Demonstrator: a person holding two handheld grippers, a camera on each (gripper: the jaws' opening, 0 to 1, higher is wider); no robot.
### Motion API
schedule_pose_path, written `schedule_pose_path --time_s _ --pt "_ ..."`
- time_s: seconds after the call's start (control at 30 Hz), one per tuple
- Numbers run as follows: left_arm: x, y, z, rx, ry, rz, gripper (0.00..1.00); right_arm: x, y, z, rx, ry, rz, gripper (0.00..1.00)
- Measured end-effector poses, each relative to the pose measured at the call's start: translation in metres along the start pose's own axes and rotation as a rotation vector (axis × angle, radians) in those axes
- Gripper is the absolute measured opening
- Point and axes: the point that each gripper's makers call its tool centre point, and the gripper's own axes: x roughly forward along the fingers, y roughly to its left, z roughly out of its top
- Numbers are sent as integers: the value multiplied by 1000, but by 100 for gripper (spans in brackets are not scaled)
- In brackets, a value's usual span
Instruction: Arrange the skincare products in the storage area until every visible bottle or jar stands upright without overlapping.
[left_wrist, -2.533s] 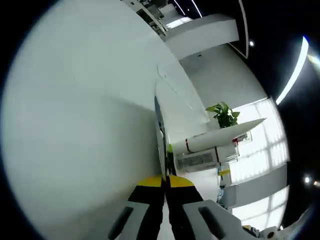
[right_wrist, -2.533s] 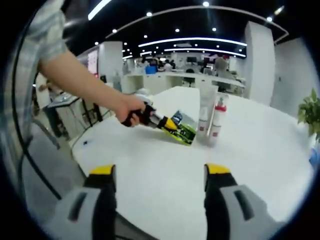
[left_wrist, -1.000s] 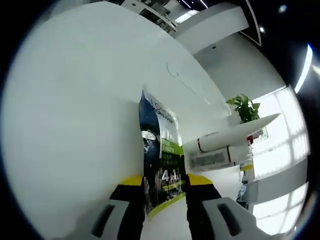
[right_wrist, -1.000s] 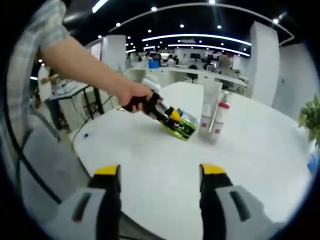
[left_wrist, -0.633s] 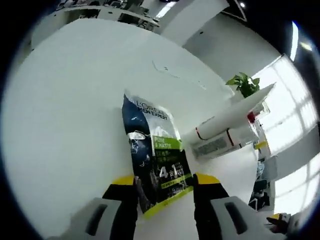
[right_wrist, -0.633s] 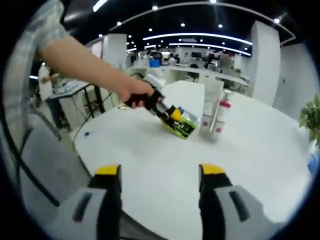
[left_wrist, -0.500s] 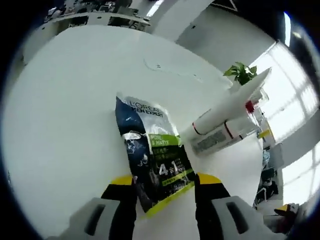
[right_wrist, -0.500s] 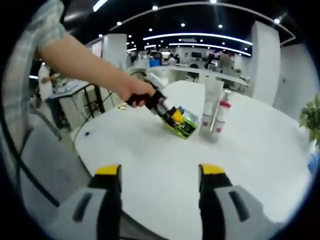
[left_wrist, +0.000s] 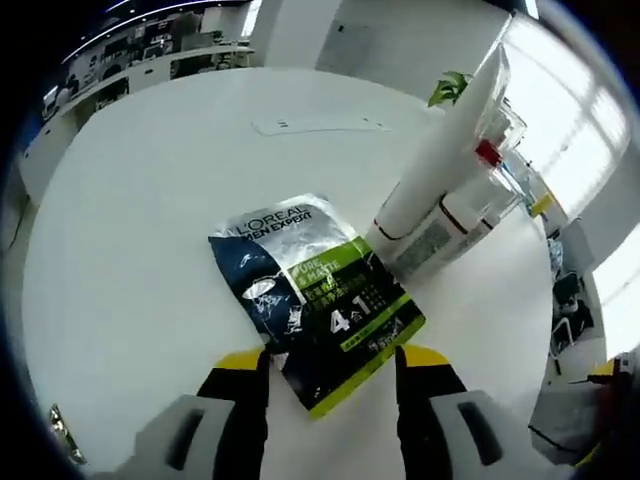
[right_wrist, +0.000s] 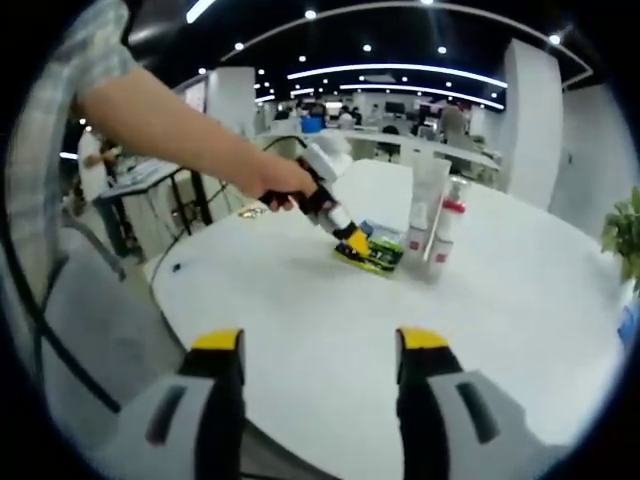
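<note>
We see a round white desk (right_wrist: 520, 330) carrying the skincare items. A tall white tube (left_wrist: 445, 150) and a red-capped bottle (left_wrist: 478, 195) stand side by side, just beside a flat dark-and-green packet (left_wrist: 315, 295) lying on the desk. Our left tool (left_wrist: 330, 362) has its jaws spread on either side of the packet's near end, gripping nothing. Our right tool (right_wrist: 318, 342) hangs released over bare desk, well apart from the items.
</note>
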Motion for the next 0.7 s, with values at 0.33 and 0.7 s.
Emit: schedule_pose_path --time_s 0.33,0.7 --pt "-30 -17 -10 -56 -68 -64 51 -1 -1 1 -15 -5 -8 59" --pt "-76 -57 -49 -183 -186 -199 51 -4 -4 7 -33 -34 -29 62"
